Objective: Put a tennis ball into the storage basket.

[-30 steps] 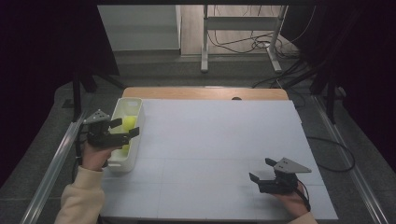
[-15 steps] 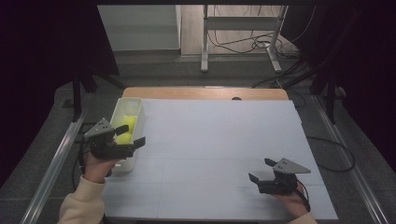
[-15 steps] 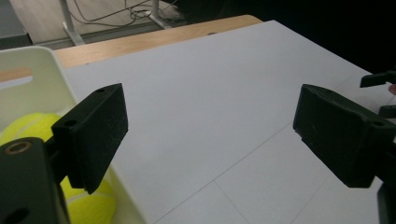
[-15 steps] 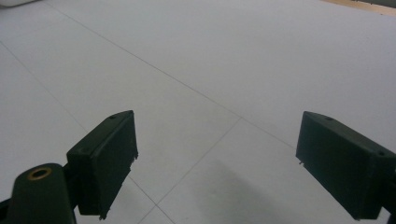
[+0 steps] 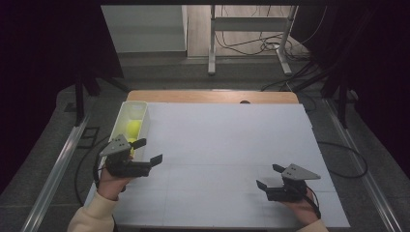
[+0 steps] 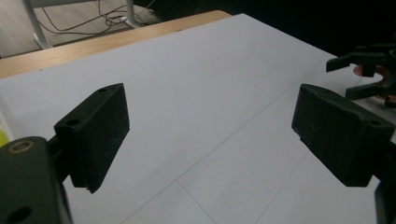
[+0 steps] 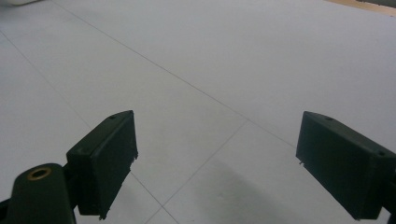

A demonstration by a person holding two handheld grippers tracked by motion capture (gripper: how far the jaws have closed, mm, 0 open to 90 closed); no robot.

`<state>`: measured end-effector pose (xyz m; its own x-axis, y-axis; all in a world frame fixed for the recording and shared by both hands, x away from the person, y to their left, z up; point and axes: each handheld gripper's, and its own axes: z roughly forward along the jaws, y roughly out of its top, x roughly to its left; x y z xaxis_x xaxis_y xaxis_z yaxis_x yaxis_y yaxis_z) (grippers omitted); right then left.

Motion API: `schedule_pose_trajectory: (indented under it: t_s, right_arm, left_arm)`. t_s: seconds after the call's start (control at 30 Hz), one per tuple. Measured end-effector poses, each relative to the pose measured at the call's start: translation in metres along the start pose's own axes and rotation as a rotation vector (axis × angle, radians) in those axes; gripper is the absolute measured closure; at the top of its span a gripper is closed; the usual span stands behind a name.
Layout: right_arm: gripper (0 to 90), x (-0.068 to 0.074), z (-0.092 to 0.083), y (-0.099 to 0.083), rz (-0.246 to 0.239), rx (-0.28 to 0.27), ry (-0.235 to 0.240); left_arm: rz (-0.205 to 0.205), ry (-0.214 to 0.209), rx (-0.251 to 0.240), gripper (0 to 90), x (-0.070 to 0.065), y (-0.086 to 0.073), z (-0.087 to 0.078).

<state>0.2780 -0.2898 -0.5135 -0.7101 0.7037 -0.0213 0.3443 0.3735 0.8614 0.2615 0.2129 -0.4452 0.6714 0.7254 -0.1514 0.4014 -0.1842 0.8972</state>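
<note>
Yellow ball (image 5: 133,128) sits in white bin (image 5: 141,107), table's 10 o'clock edge. L gripper (image 5: 147,151) just at bin's 6 o'clock, jaws wide w/ nothing between, just been closing a little. R gripper (image 5: 268,177) at table's 5 o'clock, jaws apart, empty, over white tabletop (image 5: 227,140). No legible writing or labels anywhere.

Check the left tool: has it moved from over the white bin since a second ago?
Yes. The left tool has come off the white bin, toward the table's near edge, jaws open and empty.
</note>
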Motion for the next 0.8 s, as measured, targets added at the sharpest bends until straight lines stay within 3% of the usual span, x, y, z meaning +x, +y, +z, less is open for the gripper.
schedule_pose_trajectory:
  t_s: [0.37, 0.5, 0.67, 0.8]
  right_arm:
    - [12.6, 0.004, -0.001, 0.000, 0.011, -0.010, 0.033]
    - [12.6, 0.006, -0.002, 0.000, 0.022, -0.016, 0.053]
    - [12.5, 0.009, -0.002, 0.001, 0.021, -0.019, 0.067]
    - [12.5, 0.010, -0.001, 0.000, 0.022, -0.014, 0.075]
  left_arm:
    - [0.014, -0.028, 0.026, 12.4, -0.012, -0.025, 0.002]
    - [0.024, -0.016, 0.005, 13.7, -0.016, -0.037, -0.001]
    - [0.033, -0.011, 0.030, 13.6, -0.017, -0.050, 0.000]
    - [0.039, -0.018, 0.079, 13.6, -0.018, -0.062, 0.009]
